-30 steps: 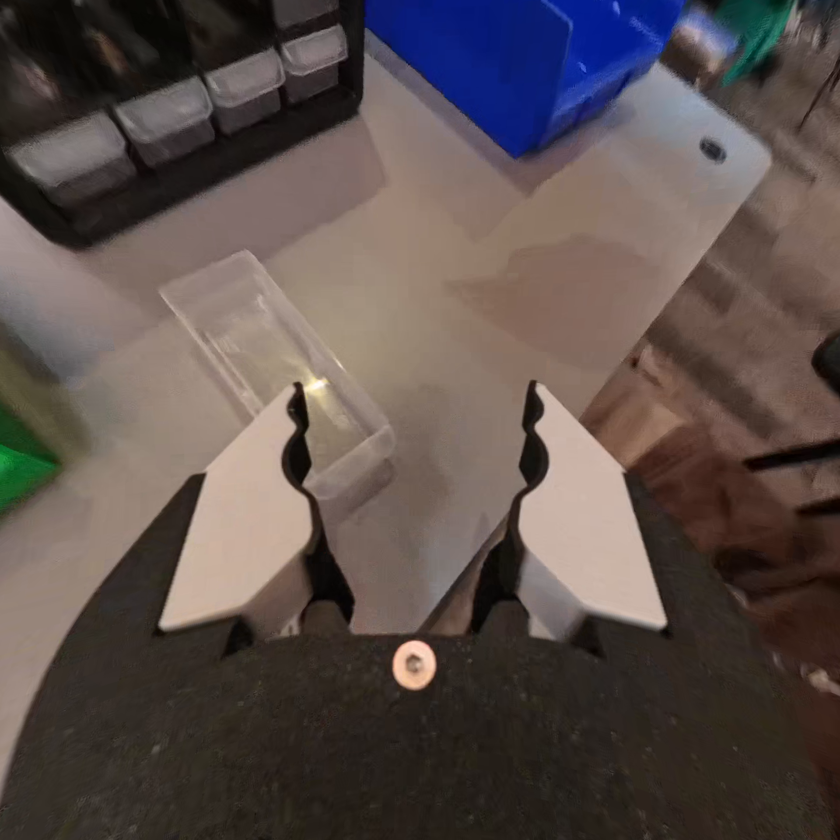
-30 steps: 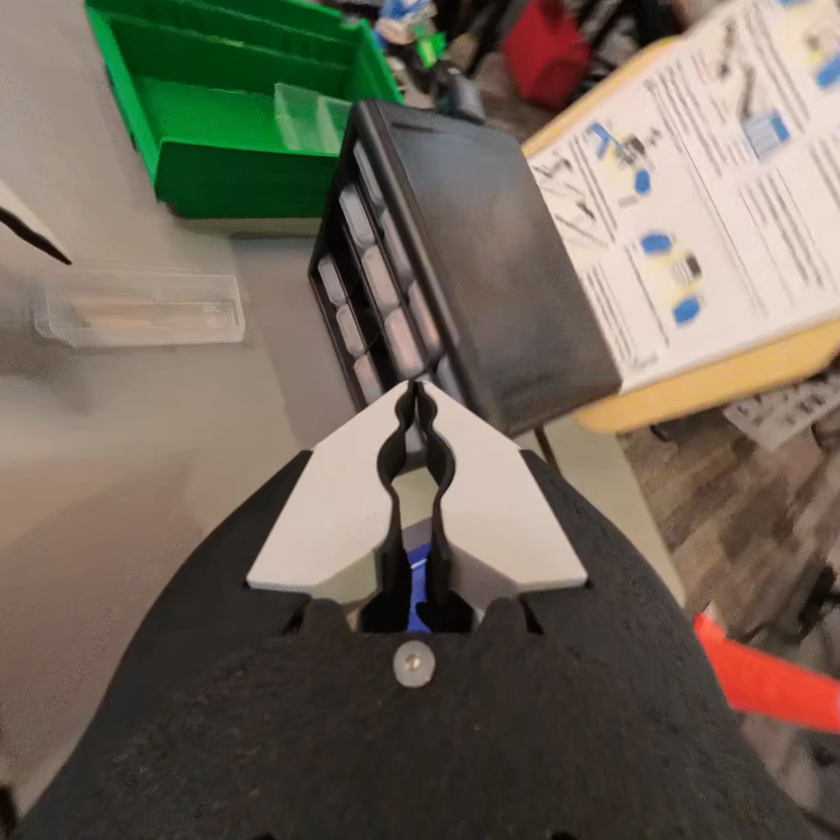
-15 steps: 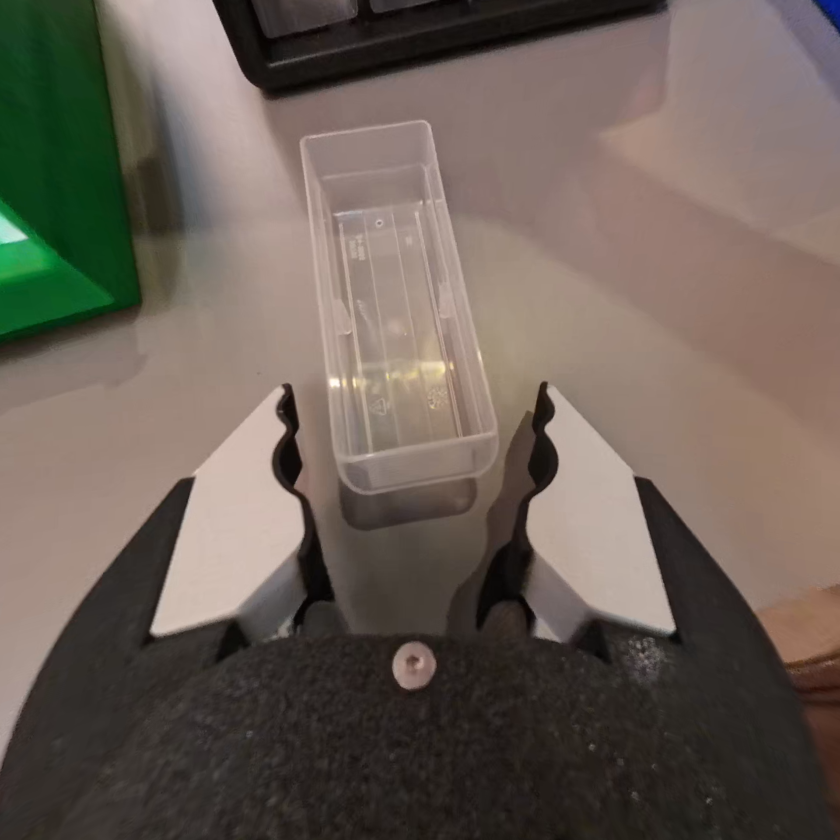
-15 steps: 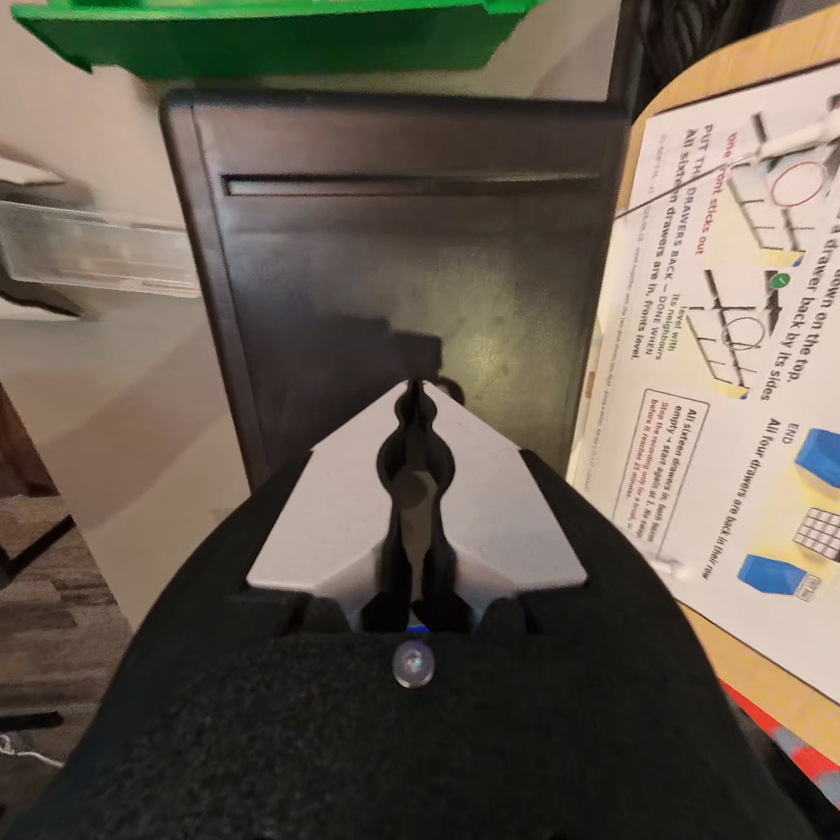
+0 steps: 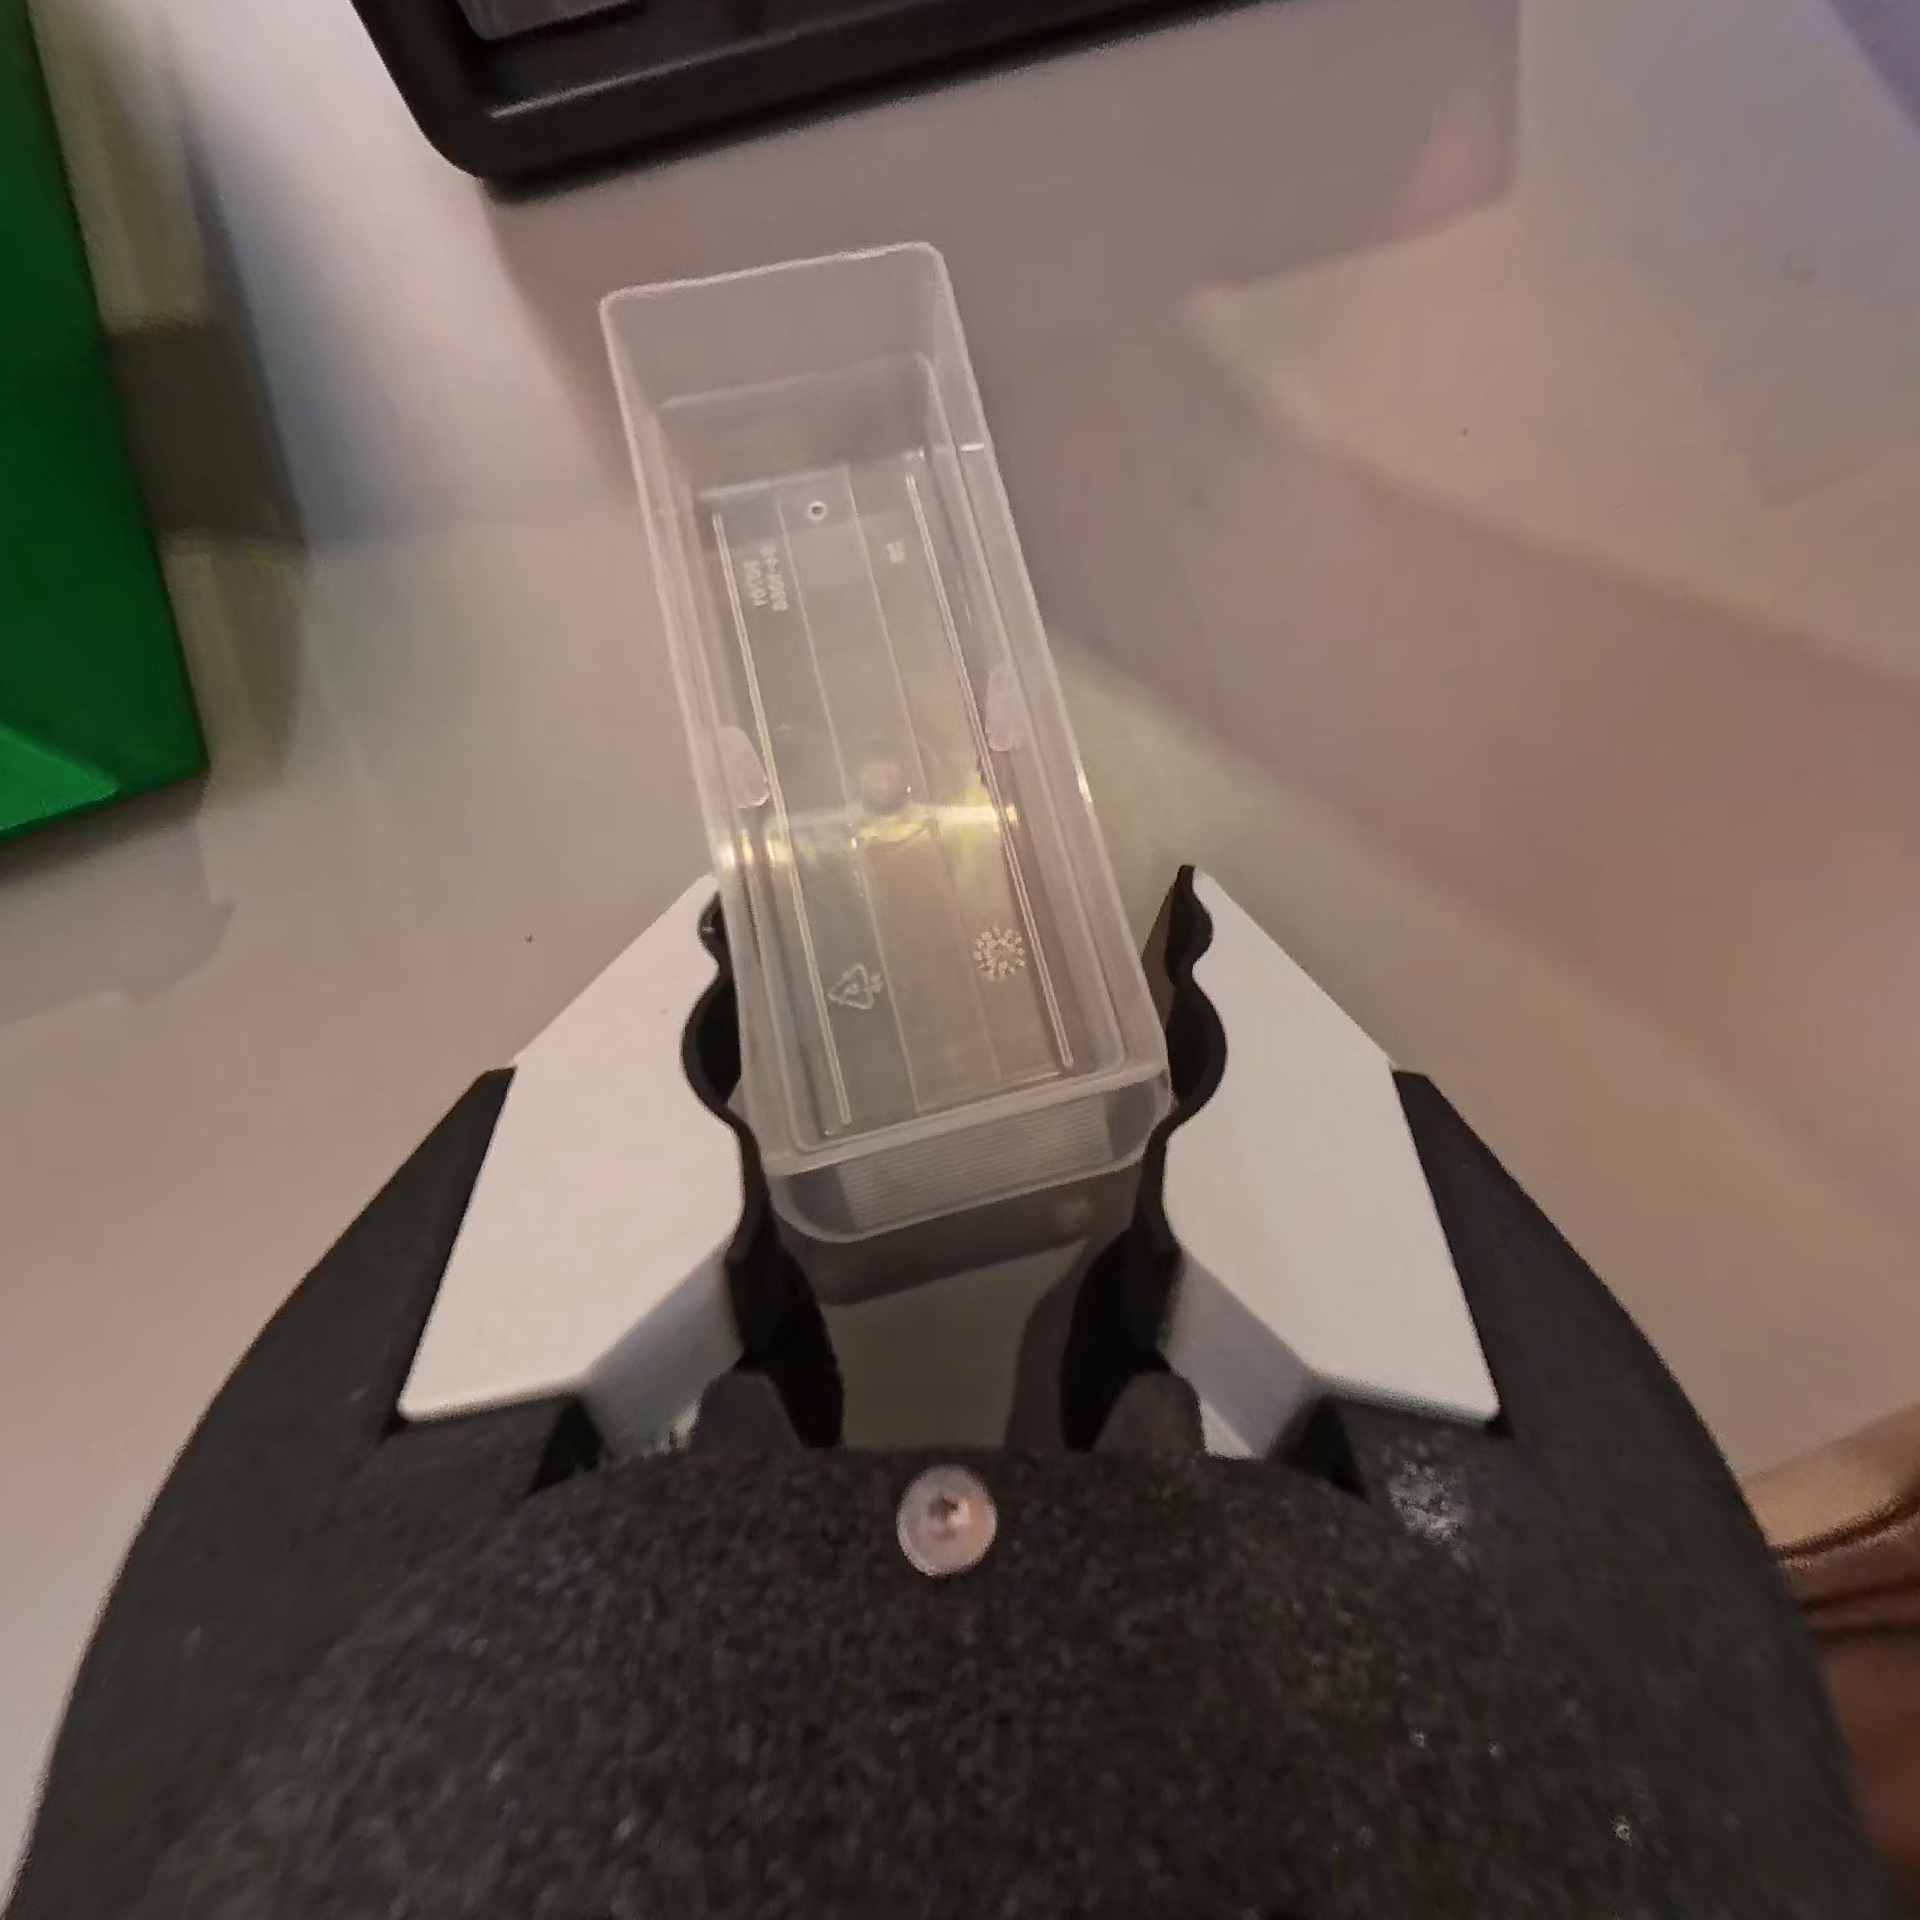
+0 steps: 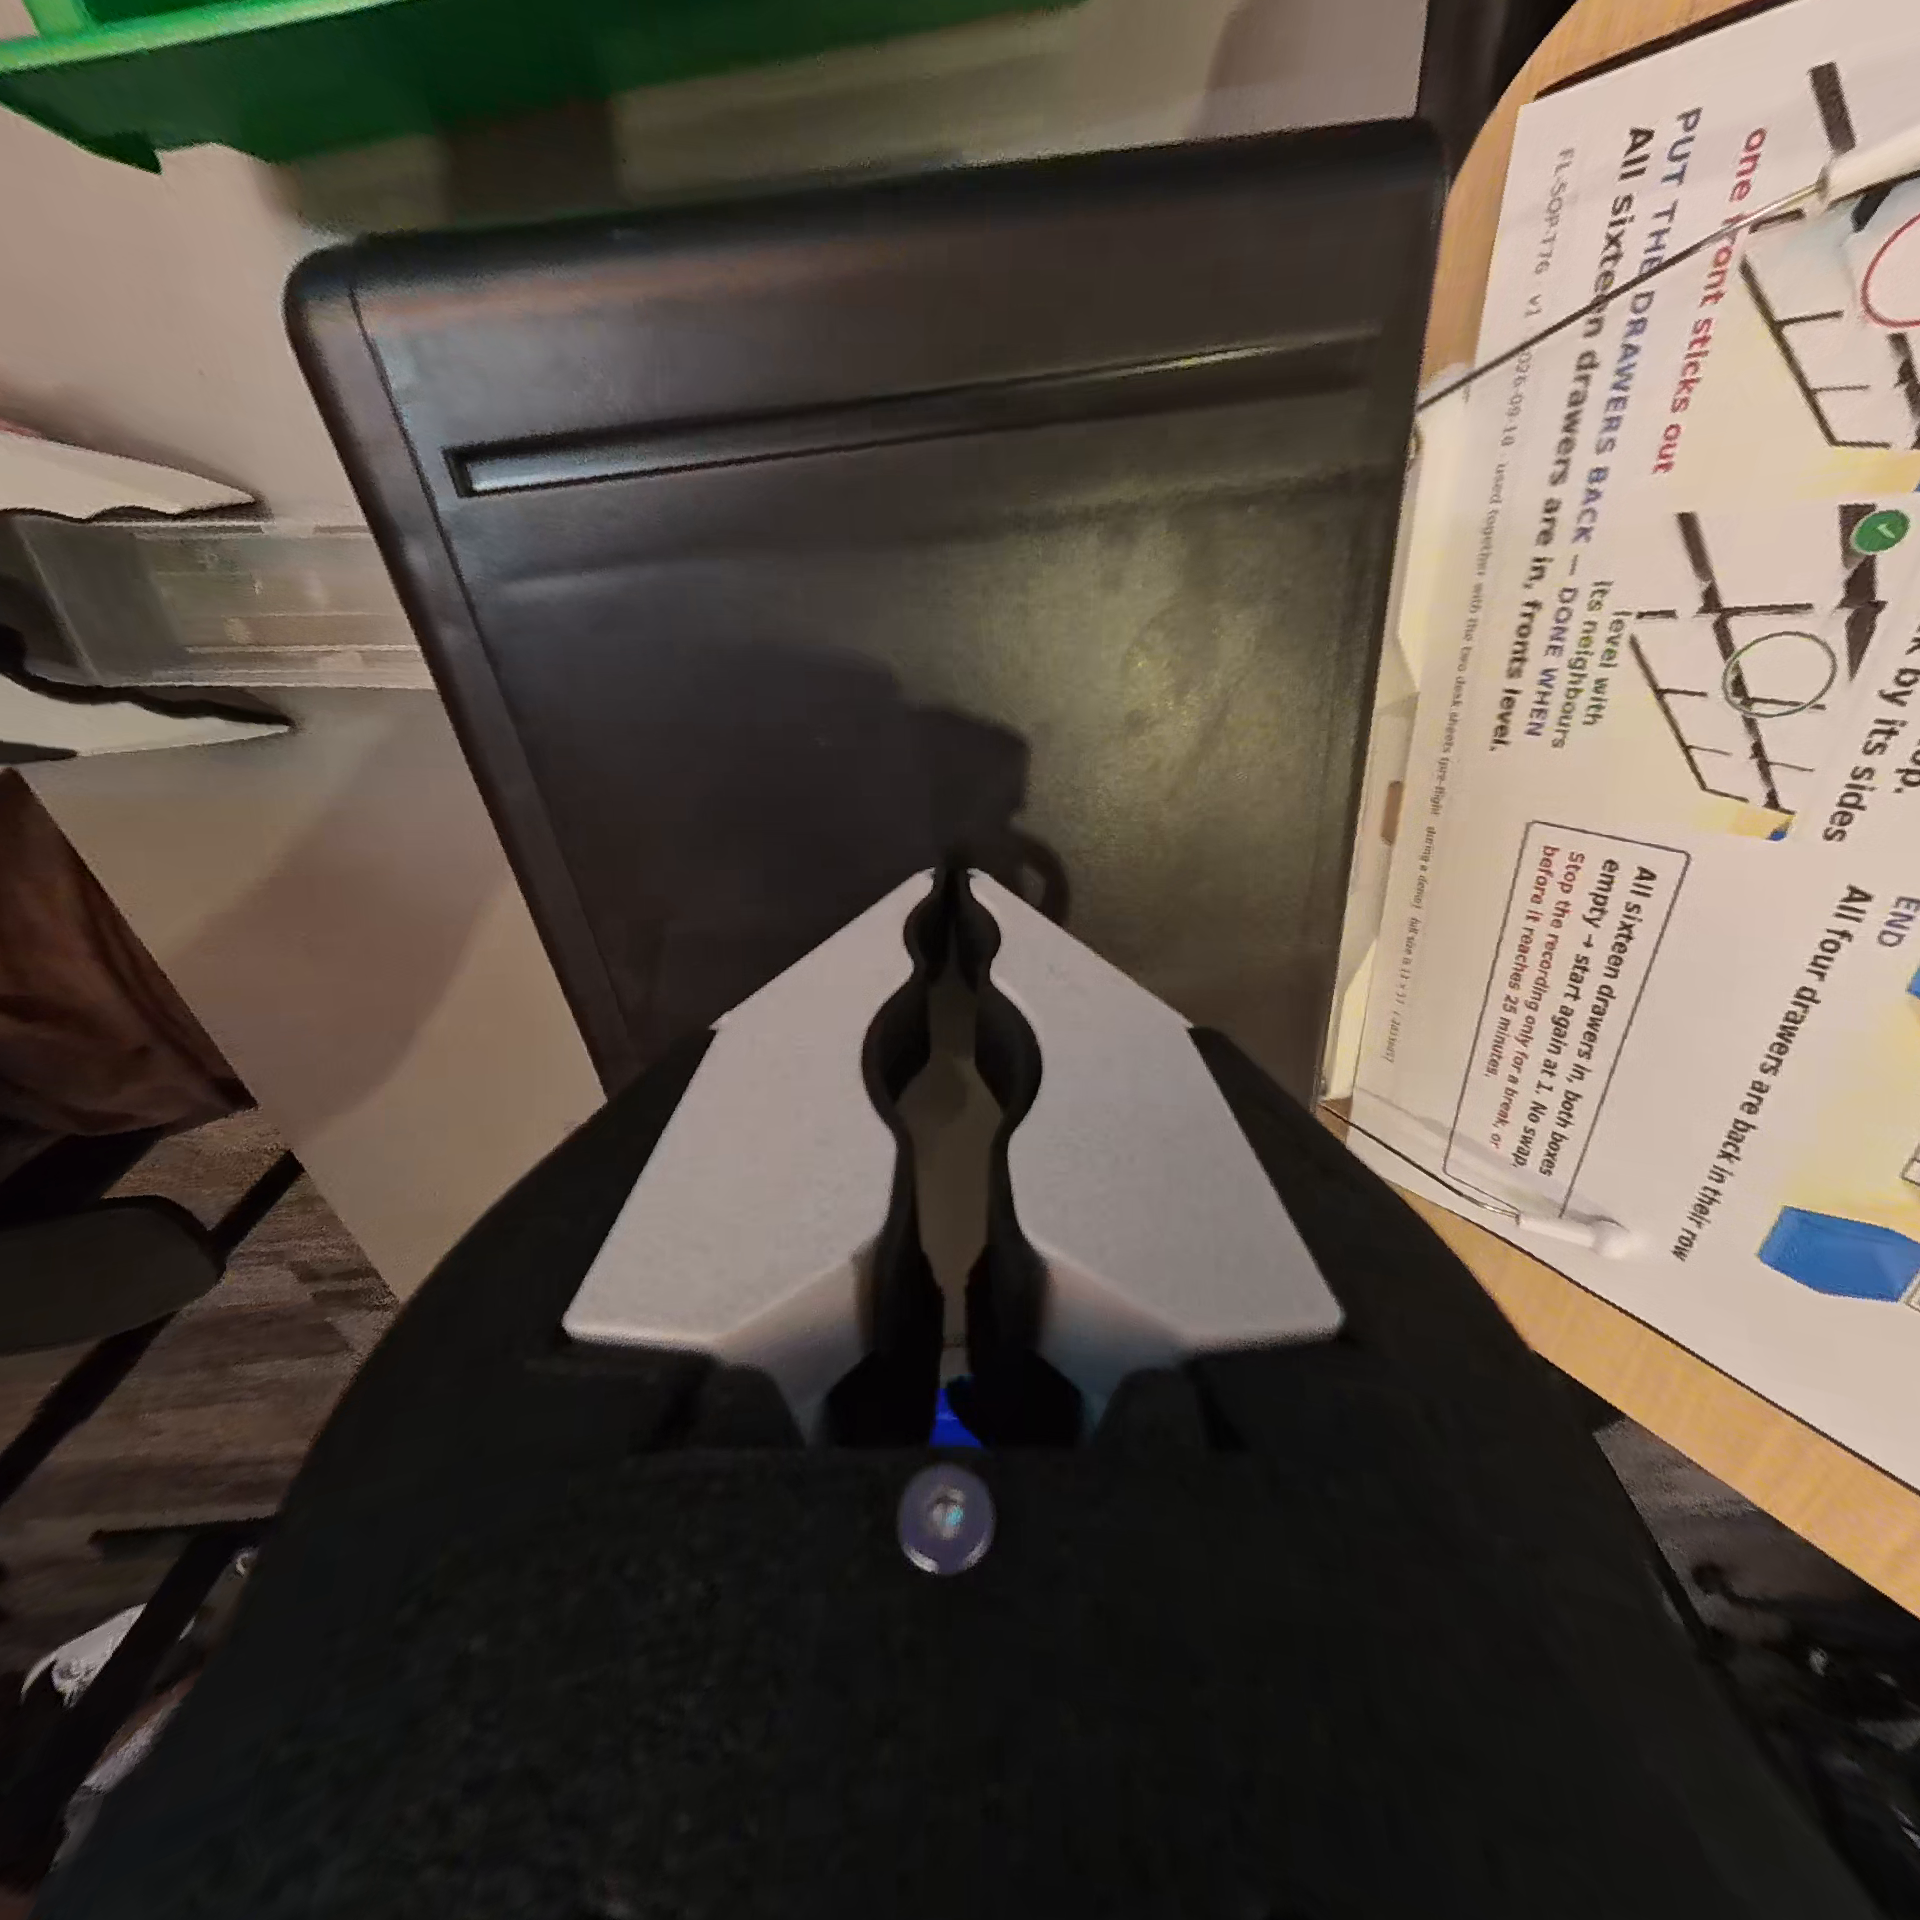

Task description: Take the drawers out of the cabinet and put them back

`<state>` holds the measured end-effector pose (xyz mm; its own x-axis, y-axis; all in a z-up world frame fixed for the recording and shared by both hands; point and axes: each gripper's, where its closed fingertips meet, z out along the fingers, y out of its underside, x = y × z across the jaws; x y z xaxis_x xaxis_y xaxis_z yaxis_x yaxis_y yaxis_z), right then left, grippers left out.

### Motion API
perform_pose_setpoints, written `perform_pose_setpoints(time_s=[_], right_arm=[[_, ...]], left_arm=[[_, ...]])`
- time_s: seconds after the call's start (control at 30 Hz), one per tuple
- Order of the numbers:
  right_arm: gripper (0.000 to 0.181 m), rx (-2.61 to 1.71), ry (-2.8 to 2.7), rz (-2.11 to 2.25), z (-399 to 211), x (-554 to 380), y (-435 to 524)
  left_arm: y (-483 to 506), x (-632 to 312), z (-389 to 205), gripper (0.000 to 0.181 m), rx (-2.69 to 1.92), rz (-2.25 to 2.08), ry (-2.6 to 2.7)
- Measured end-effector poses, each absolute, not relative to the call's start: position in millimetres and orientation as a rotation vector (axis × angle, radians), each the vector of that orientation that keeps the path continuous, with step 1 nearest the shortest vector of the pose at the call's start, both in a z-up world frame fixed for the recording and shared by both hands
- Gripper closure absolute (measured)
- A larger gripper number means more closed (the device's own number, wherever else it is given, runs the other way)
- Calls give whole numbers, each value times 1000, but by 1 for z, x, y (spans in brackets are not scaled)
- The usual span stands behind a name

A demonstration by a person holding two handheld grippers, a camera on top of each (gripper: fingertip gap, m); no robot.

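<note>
A clear plastic drawer (image 5: 883,727) lies empty on the pale table (image 5: 1455,727), its long side pointing at the black cabinet (image 5: 831,94) at the top edge. My left gripper (image 5: 951,914) straddles the drawer's near end, and both pads meet its side walls. In the right wrist view the cabinet (image 6: 883,623) shows a plain black panel with a long slot. My right gripper (image 6: 951,883) is shut and empty, its tips close to that panel. The drawer (image 6: 239,613) and the left gripper's white fingers (image 6: 125,499) show at the far left of that view.
A green bin (image 5: 62,520) stands left of the drawer and also shows in the right wrist view (image 6: 416,52). A printed instruction sheet (image 6: 1662,623) lies on a wooden table (image 6: 1558,1351) right of the cabinet. The floor lies below at the left.
My left gripper swung round to line up with the drawer, moved forward over its near end, and its jaws narrowed onto it. My right gripper swung to face the cabinet's plain panel and moved closer.
</note>
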<state>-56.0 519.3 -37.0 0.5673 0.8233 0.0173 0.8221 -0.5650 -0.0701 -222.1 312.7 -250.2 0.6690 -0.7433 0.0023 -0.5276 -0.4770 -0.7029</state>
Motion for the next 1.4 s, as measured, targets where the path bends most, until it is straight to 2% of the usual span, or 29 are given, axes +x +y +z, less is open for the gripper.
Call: perform_pose_setpoints(time_s=[0.2, 0.73, 1.4], right_arm=[[181, -2689, -1385, 21, -37, -56, 519], [181, -2682, -1329, -66, -37, -56, 519], [181, -2701, -1330, -68, -37, -56, 519]], left_arm=[[314, -224, -243, 103, -2171, -449, 971], [343, -208, -156, 104, -2020, -570, 909], [398, -178, -171, 104, -2215, -579, 858]])
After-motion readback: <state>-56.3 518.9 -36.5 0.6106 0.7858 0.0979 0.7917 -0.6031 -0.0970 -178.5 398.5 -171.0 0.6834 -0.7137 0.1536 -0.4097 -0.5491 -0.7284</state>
